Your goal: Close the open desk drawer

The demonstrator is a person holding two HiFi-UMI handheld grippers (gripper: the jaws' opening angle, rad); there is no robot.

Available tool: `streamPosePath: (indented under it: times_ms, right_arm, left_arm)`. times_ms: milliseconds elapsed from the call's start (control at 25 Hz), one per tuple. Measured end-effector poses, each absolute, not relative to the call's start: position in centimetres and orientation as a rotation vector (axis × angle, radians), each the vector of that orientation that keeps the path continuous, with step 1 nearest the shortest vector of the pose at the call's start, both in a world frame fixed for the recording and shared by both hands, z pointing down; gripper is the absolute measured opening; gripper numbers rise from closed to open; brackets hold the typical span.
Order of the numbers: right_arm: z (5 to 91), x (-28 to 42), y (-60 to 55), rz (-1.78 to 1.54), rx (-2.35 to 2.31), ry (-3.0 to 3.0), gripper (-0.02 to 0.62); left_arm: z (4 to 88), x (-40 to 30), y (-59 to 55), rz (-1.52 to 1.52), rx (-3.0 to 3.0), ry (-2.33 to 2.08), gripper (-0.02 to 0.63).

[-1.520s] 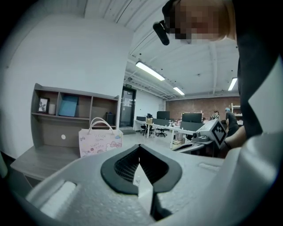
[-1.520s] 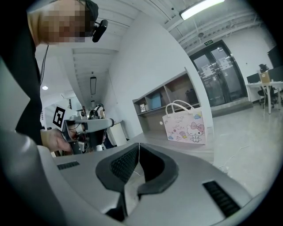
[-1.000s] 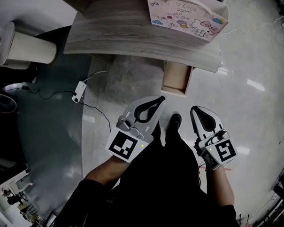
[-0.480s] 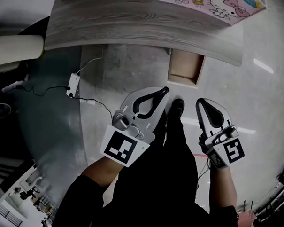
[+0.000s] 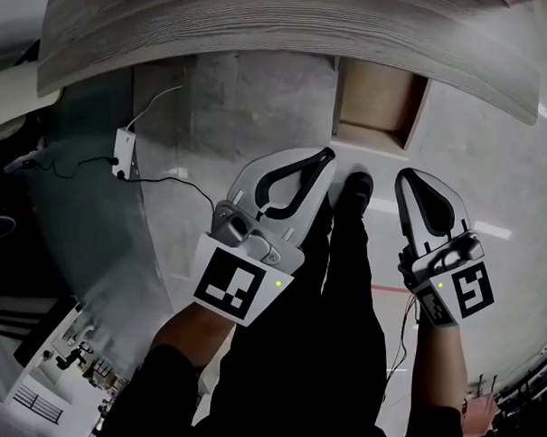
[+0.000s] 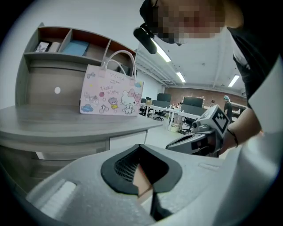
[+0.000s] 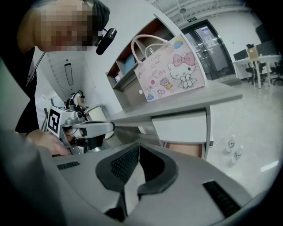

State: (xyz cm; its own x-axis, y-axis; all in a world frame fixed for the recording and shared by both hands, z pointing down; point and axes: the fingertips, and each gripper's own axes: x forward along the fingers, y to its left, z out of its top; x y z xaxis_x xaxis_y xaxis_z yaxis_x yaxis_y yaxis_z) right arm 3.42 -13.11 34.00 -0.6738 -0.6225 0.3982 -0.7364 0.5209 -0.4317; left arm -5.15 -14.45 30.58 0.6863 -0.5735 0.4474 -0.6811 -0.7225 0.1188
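Both my hands sit lower than before, and the desk (image 5: 263,31) fills the top edge. Left gripper (image 5: 324,156) and right gripper (image 5: 404,177) have their jaws together, empty. The open drawer (image 5: 368,136) lies upper right of centre.

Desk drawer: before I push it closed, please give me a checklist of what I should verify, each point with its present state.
1. The drawer is pulled out from under the desk: ok, it needs closing.
2. The left tongs are shut and empty: ok.
3. The right tongs are shut and empty: ok.
4. The tongs touch the drawer front: not ok, both are short of it.
5. Nothing sticks up out of the drawer: cannot tell, the desk hides its back part.
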Motion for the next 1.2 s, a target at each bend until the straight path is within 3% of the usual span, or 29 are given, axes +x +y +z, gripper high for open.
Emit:
streamPosePath:
  times_ms: [480, 1200]
  right_arm:
    - [48.2, 2.5, -12.0, 1.045, 1.119, -2.467, 0.015]
    - [60.9, 3.6, -7.5, 1.220, 1.018, -2.295, 0.025]
  left_arm:
    - [45.0, -5.7, -14.0, 0.609, 2.535, -0.950, 0.008]
    - [58.9, -1.4, -8.6, 0.804, 2.474, -0.692, 0.008]
